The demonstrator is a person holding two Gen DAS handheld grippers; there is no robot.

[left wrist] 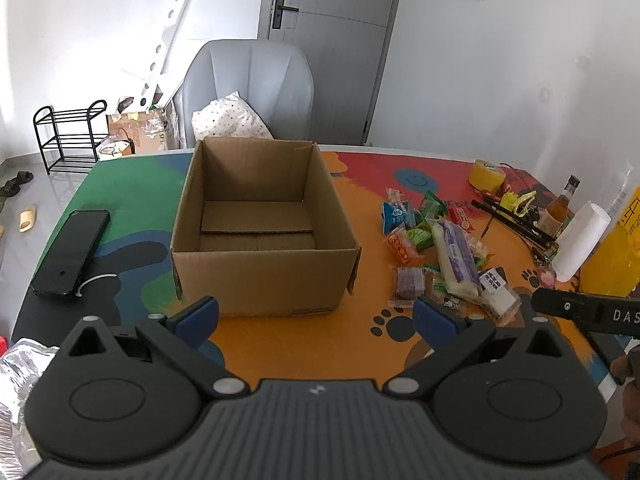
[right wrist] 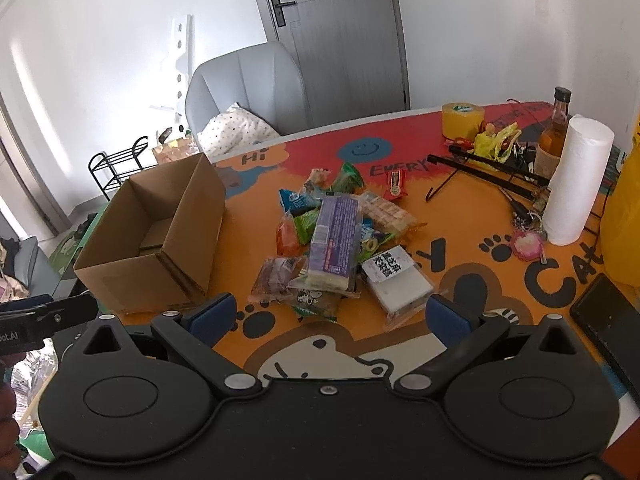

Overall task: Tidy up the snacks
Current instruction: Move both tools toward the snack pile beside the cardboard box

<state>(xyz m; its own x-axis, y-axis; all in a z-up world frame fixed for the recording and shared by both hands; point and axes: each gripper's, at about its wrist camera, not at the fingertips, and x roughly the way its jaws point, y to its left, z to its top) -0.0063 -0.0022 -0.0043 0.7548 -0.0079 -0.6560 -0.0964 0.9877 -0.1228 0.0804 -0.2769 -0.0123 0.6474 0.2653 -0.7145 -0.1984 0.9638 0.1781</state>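
Our desk [left wrist: 280,344] wears a bright cartoon mat; on it we see an empty cardboard box [left wrist: 260,232], with the snack pile [right wrist: 336,240] beside it. Left gripper [left wrist: 316,316] and right gripper [right wrist: 330,314] hover spread wide, holding nothing.

Left gripper [left wrist: 316,318]: jaws spread wide, blue-padded fingertips [left wrist: 198,314] far apart, nothing between them, held level and pointing forward. Right gripper [right wrist: 328,316]: same pose, jaws wide, blue fingertips [right wrist: 212,314] holding nothing. Each gripper's black body edges into other's view at frame side. Dark blurred shape at lower edge, possibly person's hand.
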